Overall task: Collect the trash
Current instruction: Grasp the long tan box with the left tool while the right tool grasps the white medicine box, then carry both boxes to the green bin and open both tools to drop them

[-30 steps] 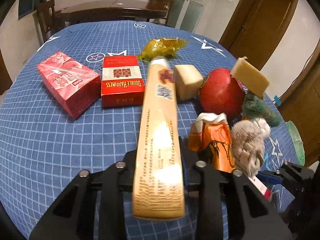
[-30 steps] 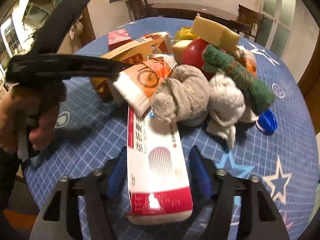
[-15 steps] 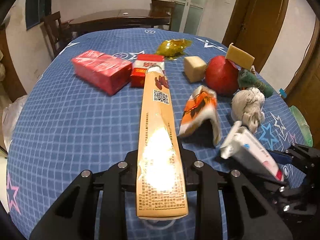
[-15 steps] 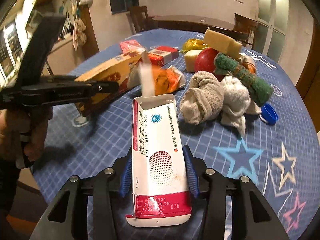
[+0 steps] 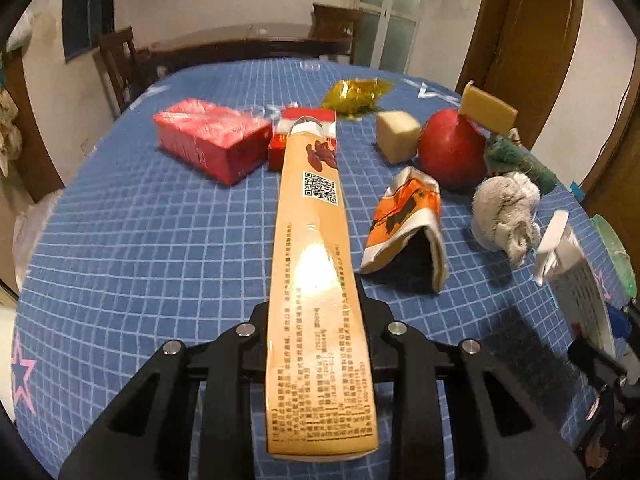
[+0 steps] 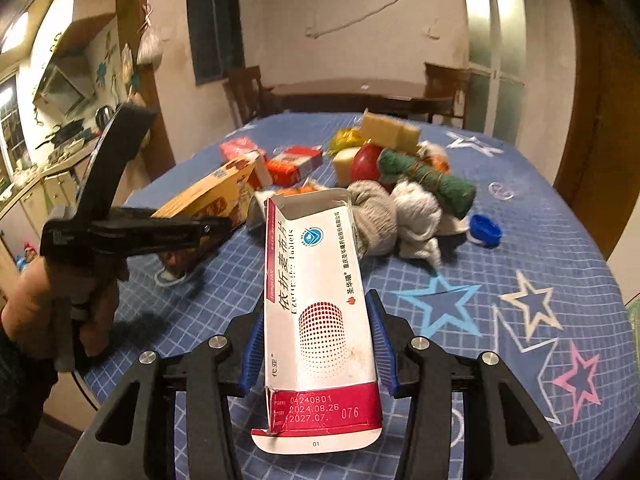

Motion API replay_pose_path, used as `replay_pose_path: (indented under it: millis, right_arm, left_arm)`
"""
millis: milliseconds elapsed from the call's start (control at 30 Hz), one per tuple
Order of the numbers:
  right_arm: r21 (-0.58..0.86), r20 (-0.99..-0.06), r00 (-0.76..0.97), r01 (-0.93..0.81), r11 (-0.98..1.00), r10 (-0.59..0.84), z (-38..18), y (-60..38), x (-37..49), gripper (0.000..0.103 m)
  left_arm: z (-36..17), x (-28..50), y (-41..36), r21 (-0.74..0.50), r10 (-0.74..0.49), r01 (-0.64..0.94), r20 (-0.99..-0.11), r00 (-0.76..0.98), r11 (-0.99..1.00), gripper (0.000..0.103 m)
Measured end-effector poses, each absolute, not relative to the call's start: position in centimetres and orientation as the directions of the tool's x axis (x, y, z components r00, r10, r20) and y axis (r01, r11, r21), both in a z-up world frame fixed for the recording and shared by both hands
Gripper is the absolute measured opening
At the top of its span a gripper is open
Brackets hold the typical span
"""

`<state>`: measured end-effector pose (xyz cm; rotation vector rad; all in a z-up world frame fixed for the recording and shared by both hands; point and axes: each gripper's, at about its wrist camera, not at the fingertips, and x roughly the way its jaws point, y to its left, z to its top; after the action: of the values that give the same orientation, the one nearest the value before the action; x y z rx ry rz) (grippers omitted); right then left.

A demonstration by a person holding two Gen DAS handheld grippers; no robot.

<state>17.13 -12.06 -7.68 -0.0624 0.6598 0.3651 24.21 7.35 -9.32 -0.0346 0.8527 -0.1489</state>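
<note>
Holding boxes lengthwise, your left gripper (image 5: 320, 320) clamps the tan box (image 5: 316, 264) and your right gripper (image 6: 316, 344) pinches the white carton (image 6: 316, 304), both long axes running straight ahead. Next trash, the orange wrapper (image 5: 408, 224), lies just right of the left gripper, its nearer one.

— What are the grippers built like?
— Both are matte black with triangular cut-outs and silver screw heads. The right gripper (image 6: 316, 346) has blue pads (image 6: 251, 346); the left gripper (image 5: 318, 330) is black throughout.
</note>
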Motion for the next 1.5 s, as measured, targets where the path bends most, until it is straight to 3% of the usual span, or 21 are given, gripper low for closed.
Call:
replay_pose_path:
  millis: [700,1200,1500]
  right_arm:
    - [0.018,-0.431,0.881,-0.206,0.978,0.193,-3.9,-15.7,12.9,0.047]
    - [0.015,-0.404,0.902,-0.157,0.988,0.149,-1.9,-19.7,12.0,0.047]
    - [0.0,-0.391,0.92,-0.017,1.0,0.016,1.0,-28.2,12.5,0.048]
  left_arm:
    - [-3.7,12.0,-0.1,0.022,-0.041,0.056,-0.432,0.901,0.998,0.026]
    - [-1.9,12.1,-3.4,0.024,-0.091,0.109,-0.396,0.914,0.994,0.026]
    - [-0.3,14.2,-9.1,0.009,-0.196,0.215,-0.382,0.903,0.976,0.026]
